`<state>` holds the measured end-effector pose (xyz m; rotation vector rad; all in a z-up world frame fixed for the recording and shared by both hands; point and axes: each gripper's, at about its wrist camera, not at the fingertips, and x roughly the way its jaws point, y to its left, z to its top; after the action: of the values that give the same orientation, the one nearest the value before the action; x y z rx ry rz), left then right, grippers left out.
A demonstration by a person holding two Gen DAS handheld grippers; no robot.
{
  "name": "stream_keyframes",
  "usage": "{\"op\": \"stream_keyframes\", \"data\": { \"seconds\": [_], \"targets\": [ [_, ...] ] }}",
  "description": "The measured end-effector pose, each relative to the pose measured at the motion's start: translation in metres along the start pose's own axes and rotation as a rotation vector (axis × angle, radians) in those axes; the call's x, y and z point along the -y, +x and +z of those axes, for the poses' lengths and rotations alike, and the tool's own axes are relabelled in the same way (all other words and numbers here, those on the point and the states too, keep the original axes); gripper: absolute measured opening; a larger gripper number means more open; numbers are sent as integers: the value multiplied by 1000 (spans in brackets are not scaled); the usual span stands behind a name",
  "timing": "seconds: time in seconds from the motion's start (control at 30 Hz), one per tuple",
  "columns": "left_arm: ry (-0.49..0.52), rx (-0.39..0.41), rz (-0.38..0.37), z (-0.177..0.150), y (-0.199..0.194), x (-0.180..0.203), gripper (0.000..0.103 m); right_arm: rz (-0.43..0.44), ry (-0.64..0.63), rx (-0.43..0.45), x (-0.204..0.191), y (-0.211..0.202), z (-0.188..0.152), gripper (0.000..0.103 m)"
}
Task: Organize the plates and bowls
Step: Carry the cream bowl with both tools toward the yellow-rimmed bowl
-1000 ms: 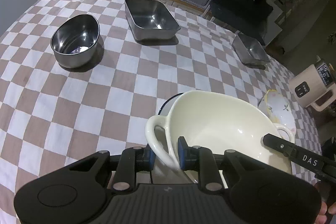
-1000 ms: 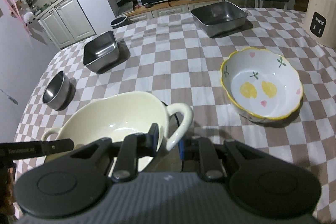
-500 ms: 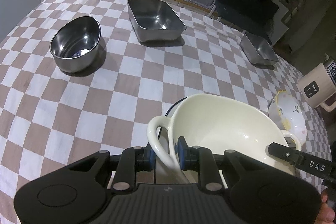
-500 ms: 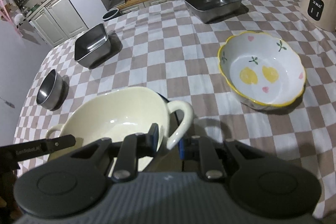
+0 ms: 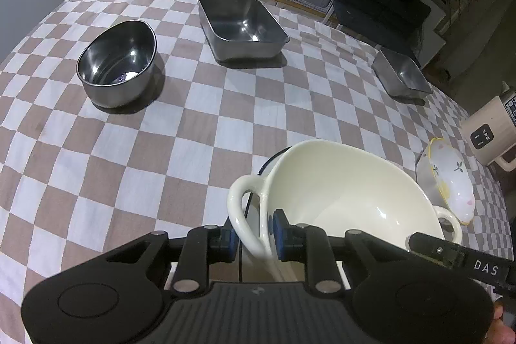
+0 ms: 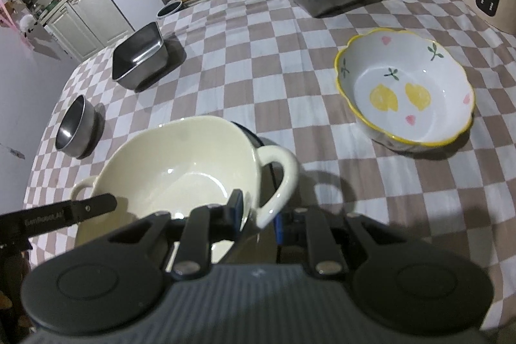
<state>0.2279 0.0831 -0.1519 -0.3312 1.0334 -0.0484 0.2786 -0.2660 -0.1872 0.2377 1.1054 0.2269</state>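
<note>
Cream bowl (image 5: 342,192): glossy ceramic, round, loop handles.

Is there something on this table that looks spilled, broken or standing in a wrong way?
Nothing is spilled or broken. One oddity: the cream two-handled bowl does not sit flat on the checked cloth; a dark-rimmed dish peeks out beneath it. The other bowls and steel trays stand upright and apart.
</note>
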Motion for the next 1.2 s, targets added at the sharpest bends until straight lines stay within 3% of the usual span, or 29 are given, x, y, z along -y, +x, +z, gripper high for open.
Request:
{"op": "stream_keyframes", "data": {
  "seconds": [0.67, 1.2],
  "targets": [
    [40, -25, 9, -3, 4, 4, 27, -19, -25, -31, 1, 1, -1, 25],
    [101, -28, 45, -4, 3, 5, 31, -7, 64, -105, 7, 13, -4, 30]
  ]
}}
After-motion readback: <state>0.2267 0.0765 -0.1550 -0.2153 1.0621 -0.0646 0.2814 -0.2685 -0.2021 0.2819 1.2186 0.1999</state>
